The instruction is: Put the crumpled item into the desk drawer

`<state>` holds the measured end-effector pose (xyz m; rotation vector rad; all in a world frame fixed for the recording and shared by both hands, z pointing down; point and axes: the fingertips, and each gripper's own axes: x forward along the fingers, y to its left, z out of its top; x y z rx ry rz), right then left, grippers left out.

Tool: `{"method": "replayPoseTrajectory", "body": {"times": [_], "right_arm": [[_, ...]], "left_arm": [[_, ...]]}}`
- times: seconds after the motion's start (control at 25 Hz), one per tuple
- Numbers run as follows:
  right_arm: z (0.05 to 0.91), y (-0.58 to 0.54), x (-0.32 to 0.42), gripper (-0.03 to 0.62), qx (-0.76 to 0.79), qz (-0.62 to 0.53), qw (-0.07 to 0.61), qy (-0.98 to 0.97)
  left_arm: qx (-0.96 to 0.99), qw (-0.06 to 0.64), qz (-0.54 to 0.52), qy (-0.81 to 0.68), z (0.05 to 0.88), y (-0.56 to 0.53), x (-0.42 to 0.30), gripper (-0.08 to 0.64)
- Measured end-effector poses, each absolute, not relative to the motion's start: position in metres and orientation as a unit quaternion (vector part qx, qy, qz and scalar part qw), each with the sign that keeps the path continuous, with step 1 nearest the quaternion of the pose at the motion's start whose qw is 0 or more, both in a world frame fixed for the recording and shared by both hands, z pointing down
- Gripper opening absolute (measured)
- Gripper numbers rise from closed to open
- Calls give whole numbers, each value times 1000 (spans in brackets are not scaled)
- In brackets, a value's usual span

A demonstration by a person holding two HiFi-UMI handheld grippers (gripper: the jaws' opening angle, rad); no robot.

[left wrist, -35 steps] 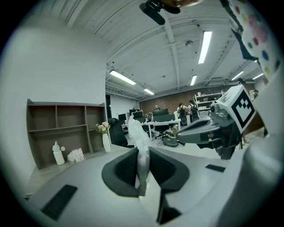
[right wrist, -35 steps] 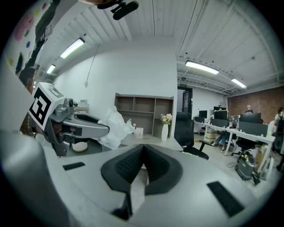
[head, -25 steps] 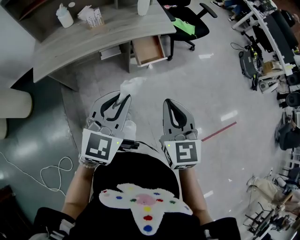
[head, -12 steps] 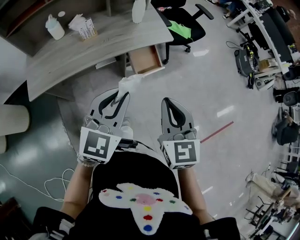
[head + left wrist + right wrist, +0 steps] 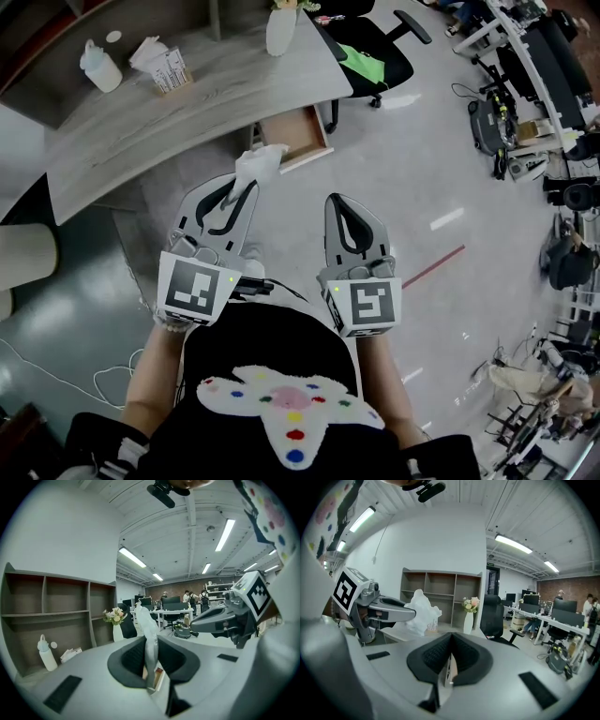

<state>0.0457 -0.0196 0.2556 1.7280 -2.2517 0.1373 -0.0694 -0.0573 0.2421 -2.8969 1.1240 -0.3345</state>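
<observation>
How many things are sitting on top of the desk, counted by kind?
bottle: 1
small white disc: 1
paper pack: 1
vase with flowers: 1
Total: 4

Head view: steep downward over desk (image 5: 178, 103). Gripper views: near-level, close behind jaws, share shelving (image 5: 440, 592).

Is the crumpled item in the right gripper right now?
No, the crumpled item is pinched between the jaws of the left gripper, while the right gripper is shut on nothing.
</observation>
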Motion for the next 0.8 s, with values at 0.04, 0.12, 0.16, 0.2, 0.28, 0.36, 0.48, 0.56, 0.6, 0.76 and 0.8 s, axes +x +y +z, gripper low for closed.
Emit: {"method": "replayPoseTrajectory", "body": {"times": [0.04, 0.12, 0.16, 0.2, 0.28, 0.36, 0.48, 0.56, 0.6, 0.76, 0.8], "right_arm": [[259, -23, 45, 5, 600, 54, 152, -783], [263, -31, 43, 5, 598, 61, 161, -783], [265, -34, 41, 5, 597, 62, 162, -783], [266, -38, 39, 5, 596, 62, 162, -784], [268, -44, 34, 5, 594, 61, 166, -785], [268, -49, 29, 5, 592, 58, 160, -788], [266, -52, 31, 5, 595, 60, 165, -784], [266, -50, 34, 5, 597, 68, 176, -780], [264, -50, 33, 5, 597, 66, 169, -781], [265, -49, 33, 5, 597, 62, 182, -779], [268, -48, 34, 5, 598, 64, 186, -777]], "left_arm": [[-926, 3, -110, 362, 245, -61, -71, 63], [-924, 0, -112, 364, 248, -68, -75, 63], [-924, -3, -113, 366, 250, -71, -78, 63], [-923, -7, -113, 368, 251, -74, -81, 63], [-922, -5, -109, 370, 252, -81, -85, 63], [-923, 2, -106, 370, 251, -87, -88, 63], [-922, -7, -113, 370, 254, -90, -88, 63], [-924, -3, -110, 367, 251, -90, -85, 63], [-925, -2, -109, 365, 250, -90, -84, 63], [-926, -4, -112, 361, 253, -89, -84, 63], [-926, -2, -112, 359, 254, -89, -83, 63]]}}
